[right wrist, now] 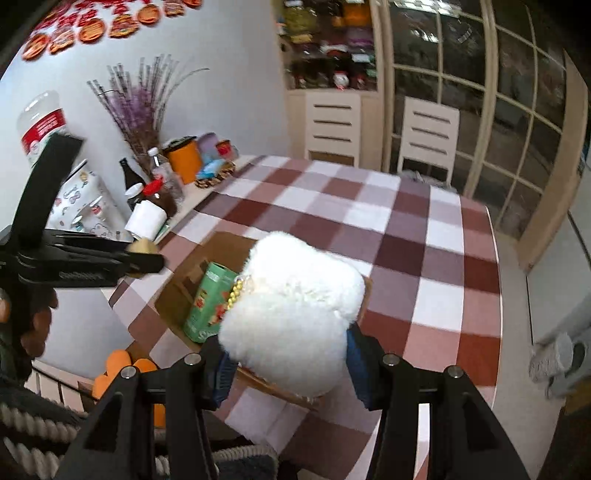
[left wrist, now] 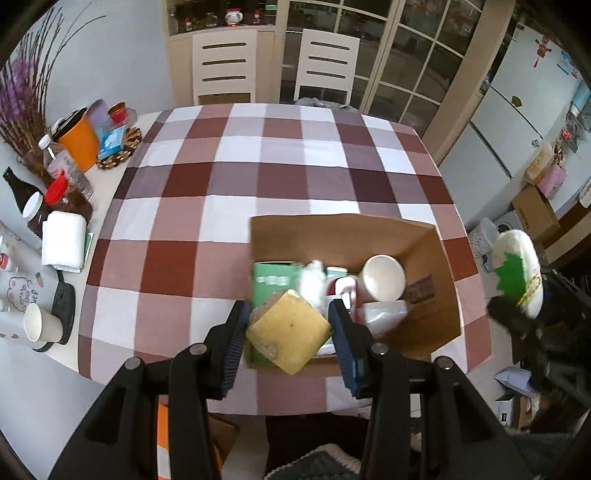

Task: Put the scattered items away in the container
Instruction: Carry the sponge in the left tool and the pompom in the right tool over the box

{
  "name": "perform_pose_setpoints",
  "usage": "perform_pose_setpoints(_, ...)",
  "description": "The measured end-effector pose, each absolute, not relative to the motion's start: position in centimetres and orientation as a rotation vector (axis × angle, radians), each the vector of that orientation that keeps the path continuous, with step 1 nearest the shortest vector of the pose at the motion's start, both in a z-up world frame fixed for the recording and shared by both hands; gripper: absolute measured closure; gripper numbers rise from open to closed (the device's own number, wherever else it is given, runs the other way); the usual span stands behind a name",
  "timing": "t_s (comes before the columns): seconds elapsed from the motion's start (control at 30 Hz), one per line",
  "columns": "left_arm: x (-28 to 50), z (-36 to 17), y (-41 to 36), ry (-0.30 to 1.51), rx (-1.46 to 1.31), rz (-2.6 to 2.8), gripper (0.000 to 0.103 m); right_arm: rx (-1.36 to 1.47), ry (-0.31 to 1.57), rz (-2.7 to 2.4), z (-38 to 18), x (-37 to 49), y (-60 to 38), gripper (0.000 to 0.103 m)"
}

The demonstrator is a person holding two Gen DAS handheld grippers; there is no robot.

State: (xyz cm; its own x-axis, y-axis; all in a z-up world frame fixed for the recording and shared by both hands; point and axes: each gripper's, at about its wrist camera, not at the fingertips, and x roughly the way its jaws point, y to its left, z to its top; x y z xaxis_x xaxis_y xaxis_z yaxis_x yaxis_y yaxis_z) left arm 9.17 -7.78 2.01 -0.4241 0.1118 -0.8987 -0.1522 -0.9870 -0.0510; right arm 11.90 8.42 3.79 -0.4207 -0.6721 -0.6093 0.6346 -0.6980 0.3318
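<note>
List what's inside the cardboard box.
Inside the cardboard box: a green carton, white mug, crumpled clear plastic, something red and white. The yellow sponge held above hides the near-left corner.

yellow sponge over cardboard box

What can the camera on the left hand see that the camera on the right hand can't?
Only the left camera looks down into the cardboard box, showing a white cup lying inside, plus the left tool holding a yellow sponge, and a fridge.

Only the right camera shows the orange decorations on the wall and the right tool close up.

Both show the checked tablecloth, the two white chairs, the green box, and the fluffy white toy the right tool holds.
</note>
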Motion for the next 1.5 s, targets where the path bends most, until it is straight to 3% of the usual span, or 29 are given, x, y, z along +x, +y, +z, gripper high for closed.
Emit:
perform_pose_setpoints(0.23,9.3,2.7,-4.5,0.253,-1.555,2.582,0.058,0.878,0.001,-2.165,4.9,13.3,7.0,0.051)
perform_pose_setpoints(1.5,5.4,-2.1,-3.5,0.204,-1.786,2.4,0.058,0.998,-0.017,-2.128,3.1,11.6,4.9,0.051)
